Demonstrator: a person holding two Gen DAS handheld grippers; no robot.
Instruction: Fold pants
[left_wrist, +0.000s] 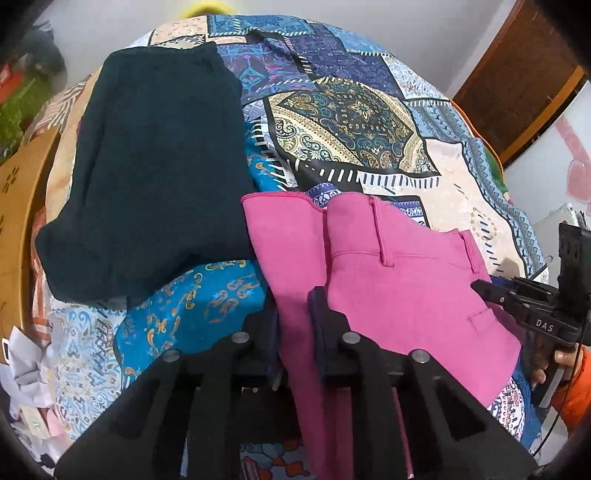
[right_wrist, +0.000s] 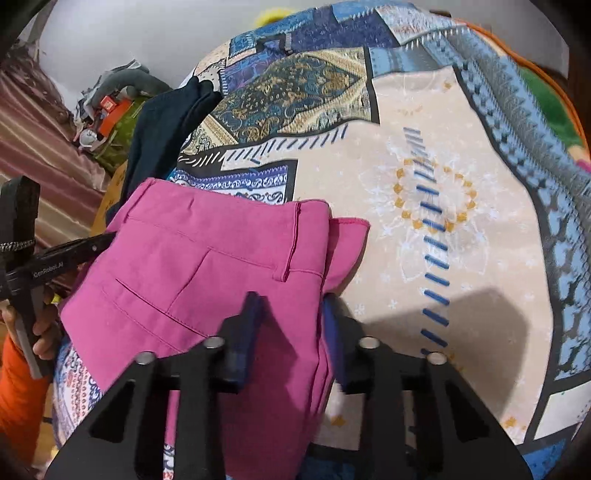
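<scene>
Pink pants (left_wrist: 406, 277) lie folded over on a patterned bedspread (left_wrist: 351, 122), waistband and belt loop facing up. My left gripper (left_wrist: 293, 321) is shut on the pants' left edge, with pink cloth pinched between its pads. In the right wrist view, my right gripper (right_wrist: 291, 317) is shut on the right side of the pink pants (right_wrist: 207, 258), near the waistband corner. Each gripper shows in the other's view: the right gripper (left_wrist: 491, 291) at the pants' far side, and the left gripper (right_wrist: 99, 240) at the left edge.
A dark teal garment (left_wrist: 155, 166) lies folded on the bed, left of and beyond the pink pants. A wooden headboard (left_wrist: 18, 221) borders the bed on the left. Clutter (right_wrist: 107, 107) sits beyond the bed. An orange sleeve (right_wrist: 18, 391) shows behind the left gripper.
</scene>
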